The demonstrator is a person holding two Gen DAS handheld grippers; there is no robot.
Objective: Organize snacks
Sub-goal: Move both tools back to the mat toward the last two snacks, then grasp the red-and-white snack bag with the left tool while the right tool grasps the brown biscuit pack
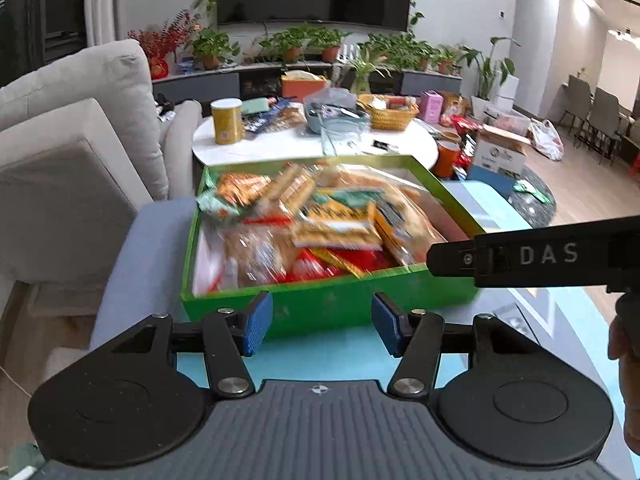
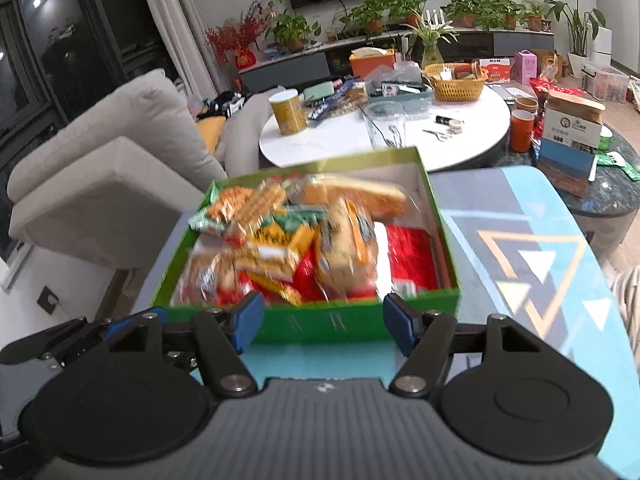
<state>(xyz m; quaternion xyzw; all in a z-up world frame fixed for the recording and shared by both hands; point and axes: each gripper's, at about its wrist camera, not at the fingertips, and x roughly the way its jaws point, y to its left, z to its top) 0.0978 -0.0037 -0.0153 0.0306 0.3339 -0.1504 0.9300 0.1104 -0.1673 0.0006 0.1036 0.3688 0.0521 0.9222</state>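
Observation:
A green box [image 1: 320,308] [image 2: 320,320] sits on a blue patterned table top and is piled with snack packets [image 1: 328,220] [image 2: 288,248] in orange, yellow, red and clear wrap. My left gripper [image 1: 318,326] stands open just in front of the box's near wall, nothing between its blue pads. My right gripper [image 2: 320,326] is also open at the near wall, holding nothing. In the left wrist view the right gripper's black body [image 1: 536,254] reaches in from the right beside the box. The left gripper's fingers [image 2: 132,324] show at the lower left of the right wrist view.
Beyond the box stands a round white table [image 2: 352,144] with a yellow can [image 2: 288,112], a glass jar [image 2: 384,124], a yellow basket [image 2: 456,82] and boxes. A grey sofa [image 1: 80,128] is at the left. A cardboard box [image 2: 572,120] sits right.

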